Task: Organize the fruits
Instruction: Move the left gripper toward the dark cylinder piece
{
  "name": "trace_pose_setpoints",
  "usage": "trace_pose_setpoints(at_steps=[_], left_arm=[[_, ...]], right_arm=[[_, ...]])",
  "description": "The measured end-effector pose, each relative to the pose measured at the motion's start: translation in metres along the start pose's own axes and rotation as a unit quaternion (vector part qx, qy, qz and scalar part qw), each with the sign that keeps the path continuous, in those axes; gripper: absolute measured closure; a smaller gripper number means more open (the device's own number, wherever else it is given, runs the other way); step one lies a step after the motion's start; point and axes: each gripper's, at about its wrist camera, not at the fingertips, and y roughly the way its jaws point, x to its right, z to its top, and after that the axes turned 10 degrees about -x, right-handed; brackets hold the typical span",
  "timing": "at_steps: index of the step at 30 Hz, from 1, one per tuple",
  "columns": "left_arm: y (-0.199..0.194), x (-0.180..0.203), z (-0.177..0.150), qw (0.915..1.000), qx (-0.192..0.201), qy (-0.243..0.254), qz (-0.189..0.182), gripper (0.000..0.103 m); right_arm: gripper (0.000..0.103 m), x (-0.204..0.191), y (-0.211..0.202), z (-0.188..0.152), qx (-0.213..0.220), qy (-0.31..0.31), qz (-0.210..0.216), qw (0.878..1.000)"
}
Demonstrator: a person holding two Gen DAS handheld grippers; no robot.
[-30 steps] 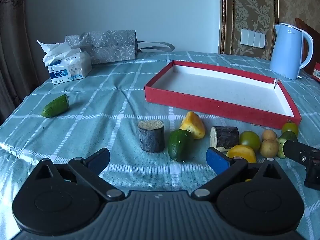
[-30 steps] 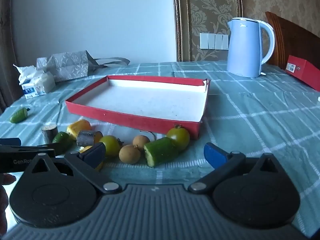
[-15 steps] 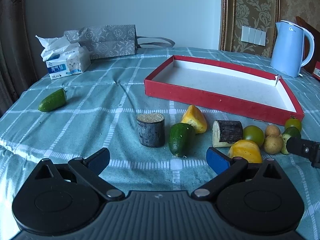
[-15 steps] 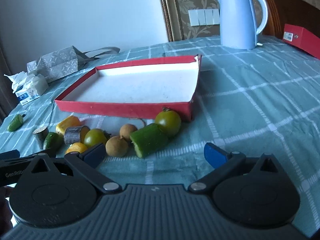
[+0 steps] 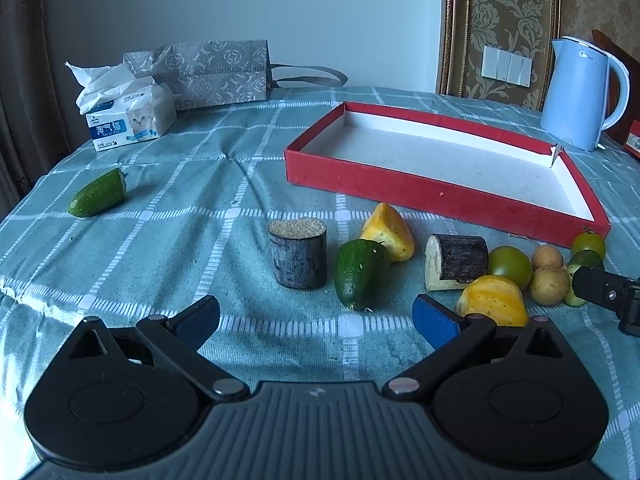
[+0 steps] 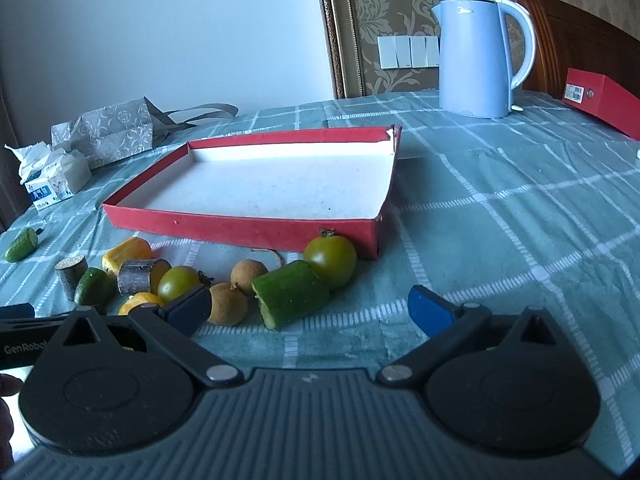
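1. Green cucumber piece [image 5: 97, 193] lies alone at the bench's far left, near a tissue pack [image 5: 127, 116].
2. Left tongs [image 5: 316, 316] gape wide, holding nothing.
3. Fruit pieces, including a green tomato [image 6: 330, 255], line the red tray's [image 6: 240, 227] front wall; its white floor is bare.
4. Right tongs [image 6: 308, 308] likewise gape.

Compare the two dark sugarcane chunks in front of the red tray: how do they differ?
The left cane chunk stands upright, its pale cut end facing up; the right cane chunk lies on its side, its cut end facing sideways. The left one stands apart beside a cucumber piece; the right one is crowded against a green tomato. Both have dark bark and lie outside the red tray.
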Motion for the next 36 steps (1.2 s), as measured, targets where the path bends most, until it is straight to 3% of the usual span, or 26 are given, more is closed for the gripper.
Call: trace_pose_setpoints(at_steps=[16,36], left_arm=[[0.004,-0.001,-0.001,1.0,-0.004,-0.002,-0.008,0.0],[0.005,-0.002,-0.002,0.9998,-0.011,-0.012,-0.013,0.0]], right_arm=[[0.0,-0.002,0.01,-0.004,-0.013,0.001,0.0,1.0],[0.0,0.002,0.007,-0.007,0.002,0.013,0.007,1.0]])
